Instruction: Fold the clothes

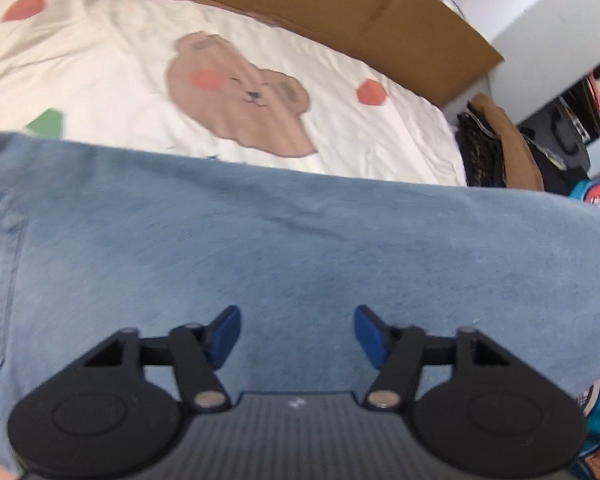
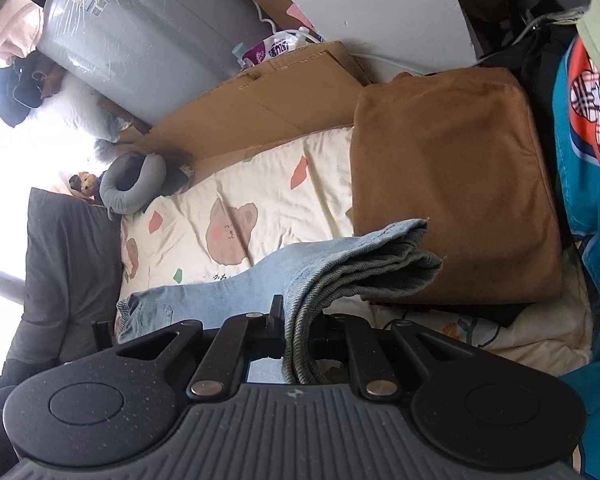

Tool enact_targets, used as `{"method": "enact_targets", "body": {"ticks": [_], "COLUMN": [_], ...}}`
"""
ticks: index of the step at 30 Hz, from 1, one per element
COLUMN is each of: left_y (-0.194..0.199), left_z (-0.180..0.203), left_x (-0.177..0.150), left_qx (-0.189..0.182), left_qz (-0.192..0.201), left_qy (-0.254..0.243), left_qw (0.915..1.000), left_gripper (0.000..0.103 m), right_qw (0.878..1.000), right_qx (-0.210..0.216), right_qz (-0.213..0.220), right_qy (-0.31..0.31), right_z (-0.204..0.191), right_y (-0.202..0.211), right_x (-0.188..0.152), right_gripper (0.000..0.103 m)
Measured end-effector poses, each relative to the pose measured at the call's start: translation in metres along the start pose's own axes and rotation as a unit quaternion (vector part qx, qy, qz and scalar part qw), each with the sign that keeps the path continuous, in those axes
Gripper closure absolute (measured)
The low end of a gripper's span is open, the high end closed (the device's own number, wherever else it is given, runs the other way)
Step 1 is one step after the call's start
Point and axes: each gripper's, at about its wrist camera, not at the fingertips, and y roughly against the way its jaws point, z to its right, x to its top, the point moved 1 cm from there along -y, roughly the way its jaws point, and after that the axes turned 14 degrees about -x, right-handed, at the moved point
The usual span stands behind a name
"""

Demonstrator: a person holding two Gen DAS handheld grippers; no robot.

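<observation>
**Carrying the denim fold across the bed**

Left wrist view: the left claw hangs over the pale blue jeans, its blue pads apart with nothing pinched between them; it is released, with only denim showing below the gap. The jeans lie across the bear-print bed sheet, on the near side of the printed bear. To do the fold well, this claw should come down on the denim at the intended crease line and pin it flat, or take an edge squarely.

Right wrist view: the right claw is clenched on a bunched end of the jeans, several layers stacked between its fingers. The fabric trails away from the claw, past the bear print on the sheet. The raised end hangs just in front of the folded brown garment. My judgement: keep the layers aligned and lay this end evenly over the rest, avoiding twist.
</observation>
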Motion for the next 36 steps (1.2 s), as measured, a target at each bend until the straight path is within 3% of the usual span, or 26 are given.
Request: {"method": "enact_targets", "body": {"ticks": [3, 5, 7, 26, 32, 36], "left_y": [-0.018, -0.030, -0.043, -0.106, -0.107, -0.102], "left_z": [0.000, 0.000, -0.002, -0.017, -0.013, -0.007], "left_x": [0.008, 0.012, 0.016, 0.087, 0.083, 0.060], "left_qx": [-0.002, 0.004, 0.007, 0.031, 0.017, 0.006], "left_qz": [-0.015, -0.026, -0.041, -0.046, -0.041, -0.049], "left_qy": [-0.009, -0.017, -0.022, -0.039, -0.033, -0.032], "left_qw": [0.9998, 0.9995, 0.9989, 0.9977, 0.9985, 0.9982], "left_gripper": [0.067, 0.085, 0.092, 0.097, 0.097, 0.097], "right_qw": [1.000, 1.000, 1.000, 0.999, 0.999, 0.999], "right_qx": [-0.004, -0.008, -0.010, -0.024, -0.027, -0.029], "right_qz": [0.002, 0.002, 0.002, -0.010, -0.013, -0.013], "right_qy": [0.000, -0.001, 0.001, 0.025, 0.032, 0.033], "right_z": [-0.004, -0.008, -0.011, -0.044, -0.050, -0.050], "right_y": [0.002, 0.003, 0.005, 0.002, -0.001, -0.001], "right_x": [0.000, 0.000, -0.001, 0.000, 0.003, 0.006], "right_gripper": [0.094, 0.094, 0.094, 0.094, 0.094, 0.094]}}
